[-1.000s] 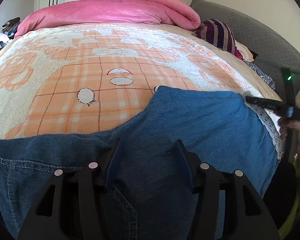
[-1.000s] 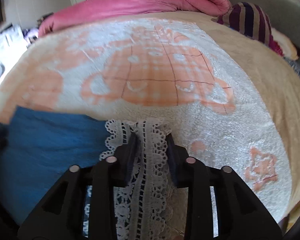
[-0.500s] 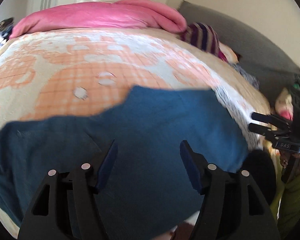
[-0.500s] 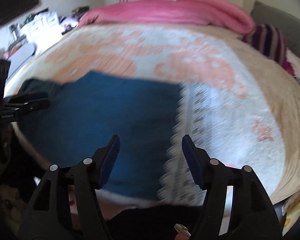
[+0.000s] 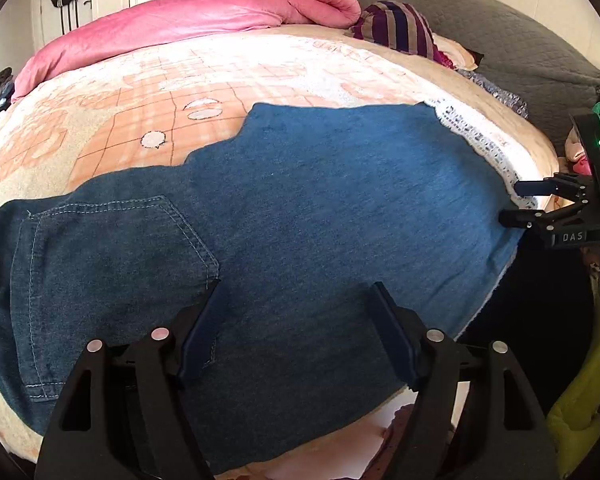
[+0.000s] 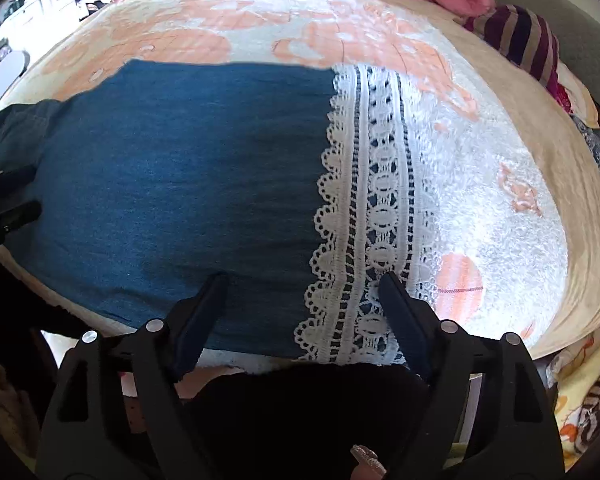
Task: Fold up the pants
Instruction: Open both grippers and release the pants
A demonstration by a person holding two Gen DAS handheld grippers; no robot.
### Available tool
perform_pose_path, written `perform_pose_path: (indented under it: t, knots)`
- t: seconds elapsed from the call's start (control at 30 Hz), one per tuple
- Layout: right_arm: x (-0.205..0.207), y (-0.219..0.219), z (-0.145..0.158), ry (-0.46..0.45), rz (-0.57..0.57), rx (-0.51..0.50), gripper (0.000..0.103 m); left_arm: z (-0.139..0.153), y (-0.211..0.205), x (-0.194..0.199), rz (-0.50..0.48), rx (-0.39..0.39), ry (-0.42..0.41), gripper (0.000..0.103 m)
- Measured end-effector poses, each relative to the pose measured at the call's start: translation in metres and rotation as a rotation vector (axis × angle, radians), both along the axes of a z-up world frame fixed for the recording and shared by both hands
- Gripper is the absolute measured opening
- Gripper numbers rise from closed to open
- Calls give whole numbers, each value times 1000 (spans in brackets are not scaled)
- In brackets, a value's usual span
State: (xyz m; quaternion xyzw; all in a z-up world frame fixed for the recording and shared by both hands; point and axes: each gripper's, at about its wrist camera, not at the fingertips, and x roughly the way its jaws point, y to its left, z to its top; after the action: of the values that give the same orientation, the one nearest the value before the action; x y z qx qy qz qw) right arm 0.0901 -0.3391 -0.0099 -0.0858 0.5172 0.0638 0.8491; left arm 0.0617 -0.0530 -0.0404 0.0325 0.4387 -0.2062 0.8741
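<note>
Both claws have just been opening: the left gripper (image 5: 296, 328) and right gripper (image 6: 304, 312) gape wide, gripping nothing. The pants (image 5: 300, 216) lie flat at the bed's near edge. Risk: the lace hem (image 6: 372, 208) overhangs and may slip off. The blanket (image 5: 148, 100) is plush; the bedroom is cluttered.

My right gripper (image 6: 302, 308) lets go of the lace hem (image 6: 374, 216), its jaws just opened wide. My left gripper (image 5: 296, 332) has opened too, and both now hang back off the jeans (image 5: 300, 208).
</note>
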Motion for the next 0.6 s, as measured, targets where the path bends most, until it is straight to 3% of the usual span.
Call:
perform_pose_path:
  t: [0.2, 0.6]
  knots:
    - [-19, -14, 33, -143, -16, 154, 81, 29, -1, -9, -21, -55, -67, 79]
    - [-40, -34, 48, -221, -100, 216, 88, 48, -21, -14, -59, -85, -71, 80]
